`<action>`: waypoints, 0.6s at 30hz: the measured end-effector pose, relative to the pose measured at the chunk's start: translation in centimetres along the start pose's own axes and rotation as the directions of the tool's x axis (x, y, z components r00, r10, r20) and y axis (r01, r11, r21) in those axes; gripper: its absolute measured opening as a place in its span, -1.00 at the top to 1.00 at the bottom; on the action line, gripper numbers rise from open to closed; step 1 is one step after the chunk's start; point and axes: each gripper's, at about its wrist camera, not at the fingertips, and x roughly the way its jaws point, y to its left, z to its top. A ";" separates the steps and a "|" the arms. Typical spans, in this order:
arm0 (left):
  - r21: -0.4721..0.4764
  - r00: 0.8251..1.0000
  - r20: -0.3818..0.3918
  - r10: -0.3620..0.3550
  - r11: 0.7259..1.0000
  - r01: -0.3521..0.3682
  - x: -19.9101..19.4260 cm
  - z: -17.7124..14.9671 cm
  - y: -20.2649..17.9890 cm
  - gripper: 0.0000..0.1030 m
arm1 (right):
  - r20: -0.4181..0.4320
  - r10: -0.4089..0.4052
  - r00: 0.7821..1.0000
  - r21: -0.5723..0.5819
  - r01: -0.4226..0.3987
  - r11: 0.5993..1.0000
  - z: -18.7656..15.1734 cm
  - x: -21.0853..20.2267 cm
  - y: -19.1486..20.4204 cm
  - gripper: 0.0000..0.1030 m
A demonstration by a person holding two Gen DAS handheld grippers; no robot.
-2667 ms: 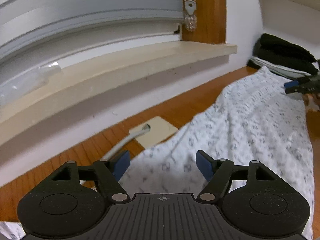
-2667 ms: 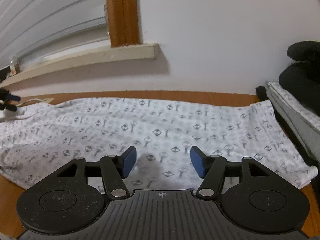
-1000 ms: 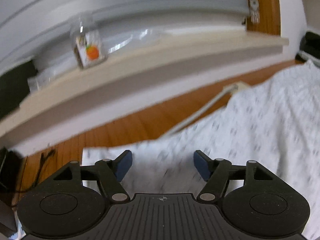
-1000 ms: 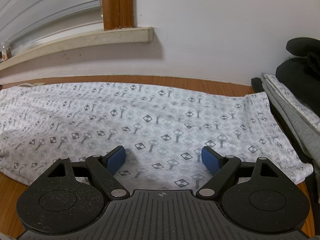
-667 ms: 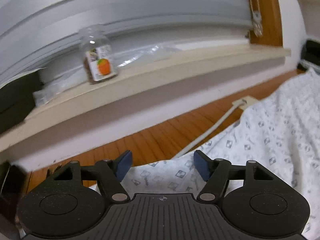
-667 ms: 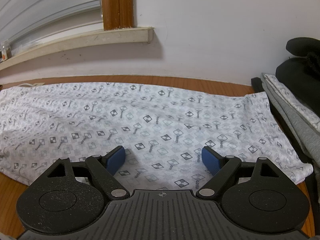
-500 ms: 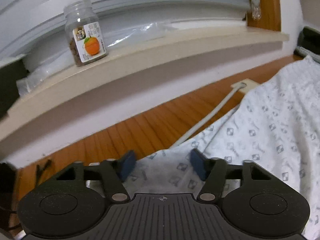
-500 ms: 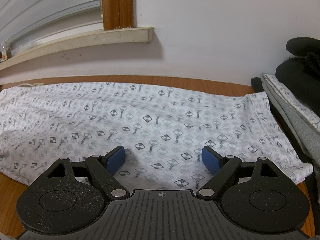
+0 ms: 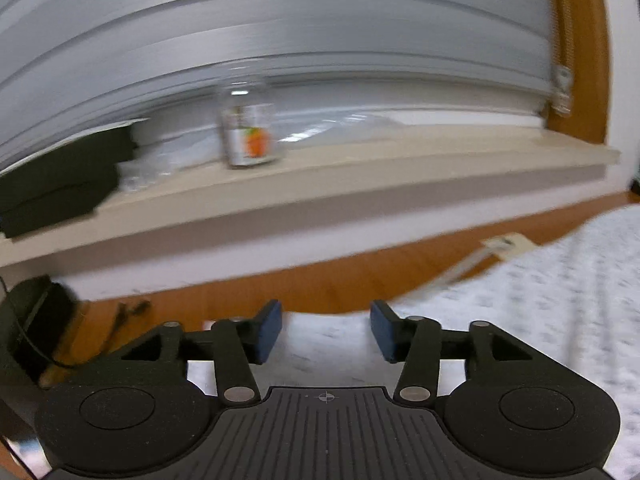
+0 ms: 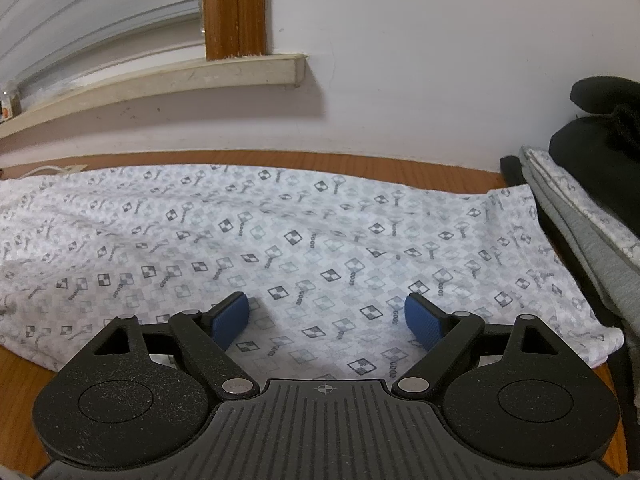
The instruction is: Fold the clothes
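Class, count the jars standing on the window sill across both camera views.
1. The clear glass jar with an orange-fruit label stands on the cream window sill; the right view shows it at the sill's far left. Others may be hidden.

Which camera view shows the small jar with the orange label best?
The left wrist view: the jar stands on the windowsill, large though blurred. In the right wrist view it is only a tiny shape at the far left edge.

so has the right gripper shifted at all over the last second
No. The right gripper hangs open over the patterned cloth exactly as before; the window sill sits at the same spot in its view.
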 end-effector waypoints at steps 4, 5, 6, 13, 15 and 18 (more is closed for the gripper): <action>0.038 0.998 -0.008 -0.069 0.997 0.070 -1.6 -0.8 -6.2 -0.31 | 0.050 -0.028 0.998 -0.063 0.031 0.998 -0.5 -1.3 2.1 -0.63; 0.050 0.996 -0.003 -0.086 0.995 0.086 -2.2 -1.2 -8.0 -0.32 | 0.062 -0.017 0.998 -0.065 0.021 0.998 -0.7 -1.8 2.7 -0.62; 0.060 0.995 0.001 -0.099 0.993 0.099 -2.8 -1.5 -9.5 -0.36 | 0.073 -0.007 0.997 -0.068 0.012 0.998 -0.9 -2.3 3.4 -0.58; 0.066 0.986 0.058 -0.159 0.986 0.156 -6.6 -3.9 -16.5 -0.39 | 0.099 0.113 0.989 -0.122 -0.101 0.987 -2.3 -5.0 11.2 -0.02; 0.084 0.981 0.063 -0.183 0.981 0.178 -7.6 -4.5 -17.7 -0.39 | 0.105 0.145 0.984 -0.155 -0.128 0.980 -2.4 -5.6 13.5 0.11; 0.137 0.976 0.076 -0.203 0.972 0.191 -9.0 -5.4 -19.8 -0.48 | 0.102 0.198 0.975 -0.186 -0.176 0.967 -2.2 -6.2 16.5 0.11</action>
